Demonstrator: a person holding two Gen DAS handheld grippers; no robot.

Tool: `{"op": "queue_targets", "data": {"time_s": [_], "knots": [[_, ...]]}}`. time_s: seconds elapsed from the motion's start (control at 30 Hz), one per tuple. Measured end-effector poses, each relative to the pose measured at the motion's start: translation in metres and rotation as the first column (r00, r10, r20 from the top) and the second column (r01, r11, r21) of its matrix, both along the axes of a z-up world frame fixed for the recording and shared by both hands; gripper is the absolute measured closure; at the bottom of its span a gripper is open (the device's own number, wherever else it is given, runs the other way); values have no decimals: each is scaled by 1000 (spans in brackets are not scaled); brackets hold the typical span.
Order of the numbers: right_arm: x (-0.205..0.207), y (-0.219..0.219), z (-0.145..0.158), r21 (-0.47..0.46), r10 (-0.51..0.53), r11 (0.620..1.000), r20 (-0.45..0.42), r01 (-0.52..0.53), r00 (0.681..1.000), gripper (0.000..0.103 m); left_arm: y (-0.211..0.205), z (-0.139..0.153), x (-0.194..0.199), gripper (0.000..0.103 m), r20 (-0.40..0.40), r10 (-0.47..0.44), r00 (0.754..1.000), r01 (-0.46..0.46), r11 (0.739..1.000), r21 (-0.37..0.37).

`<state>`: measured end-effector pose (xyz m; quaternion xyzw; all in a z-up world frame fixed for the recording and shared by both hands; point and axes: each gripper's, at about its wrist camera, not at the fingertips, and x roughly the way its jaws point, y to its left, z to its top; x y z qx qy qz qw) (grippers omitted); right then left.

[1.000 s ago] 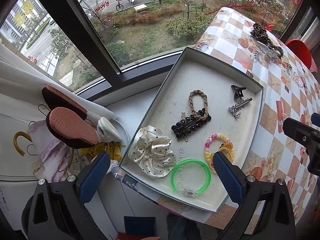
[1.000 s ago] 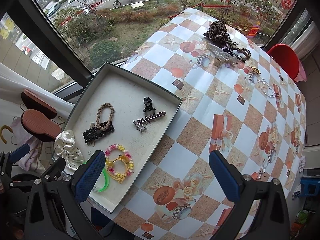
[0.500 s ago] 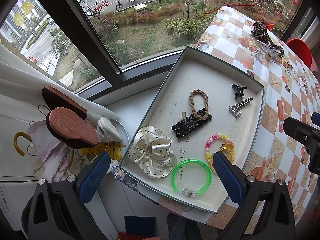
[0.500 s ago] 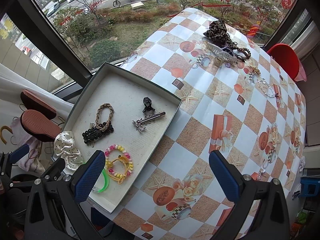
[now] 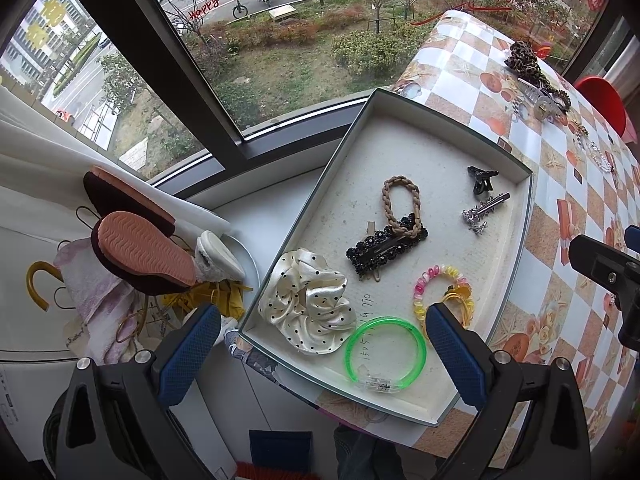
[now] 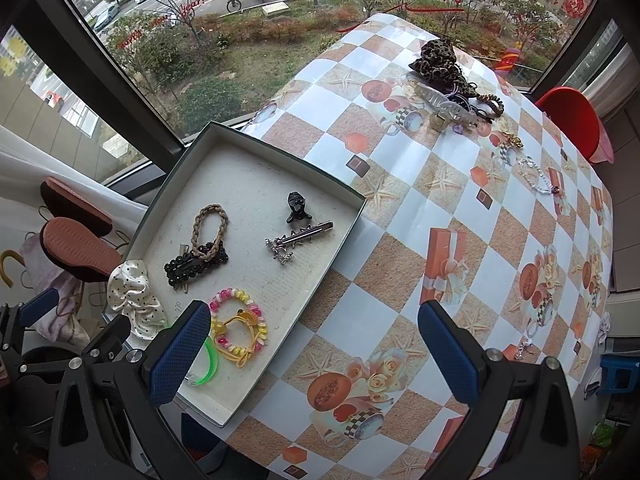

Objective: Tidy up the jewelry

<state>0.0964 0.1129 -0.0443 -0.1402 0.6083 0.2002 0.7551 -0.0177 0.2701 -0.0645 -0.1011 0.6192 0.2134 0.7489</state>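
Right wrist view alone shows silver chain (image 6: 534,178) on table (image 6: 400,216) (both grippers' fingers wide, empty), left shows slippers (image 5: 136,248).

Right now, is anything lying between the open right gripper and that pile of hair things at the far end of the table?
Nothing visible: between the right gripper and the pile lies only bare checkered tablecloth; the tray sits off to the left.

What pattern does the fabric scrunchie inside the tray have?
The scrunchie is cream satin with small black polka dots, clearest in the left wrist view.
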Motion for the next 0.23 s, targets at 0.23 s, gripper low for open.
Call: {"op": "queue_targets", "data": {"time_s": [0.23], "knots": [[-1, 1, -6, -3, 3, 1000, -8, -3, 1000, 0, 0, 0, 2, 0, 6, -7, 1000, 7, 1000, -9]]}}
